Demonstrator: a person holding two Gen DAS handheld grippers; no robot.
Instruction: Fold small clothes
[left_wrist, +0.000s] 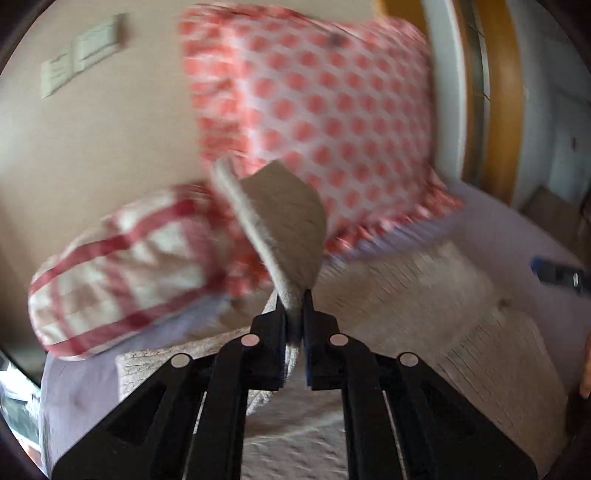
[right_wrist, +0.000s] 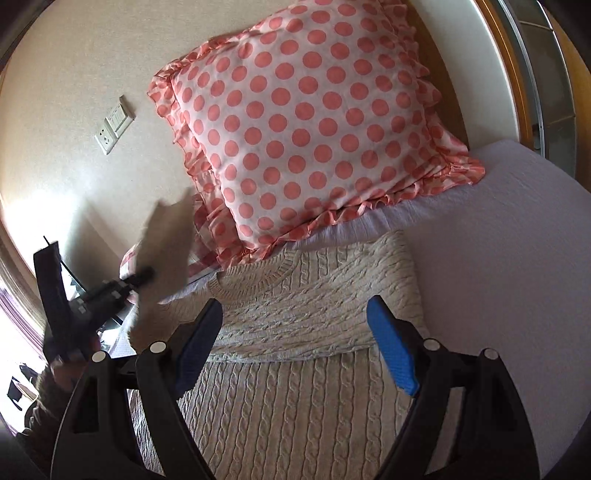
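A cream cable-knit sweater (right_wrist: 295, 332) lies on the bed, its right sleeve folded across the chest. My left gripper (left_wrist: 294, 314) is shut on the sweater's left sleeve cuff (left_wrist: 280, 221) and holds it lifted above the bed; the view is motion-blurred. In the right wrist view the left gripper (right_wrist: 142, 277) shows at the left with the raised sleeve (right_wrist: 166, 251). My right gripper (right_wrist: 295, 343) is open and empty, hovering over the sweater's body, its blue pads (right_wrist: 391, 350) wide apart. The sweater also shows in the left wrist view (left_wrist: 424, 288).
A pink polka-dot pillow (right_wrist: 314, 122) leans on the wall behind the sweater. A red-checked pillow (left_wrist: 122, 266) lies at its left. The lilac bed sheet (right_wrist: 498, 240) stretches to the right. Wall sockets (right_wrist: 114, 125) and a wooden door frame (left_wrist: 502, 103) are behind.
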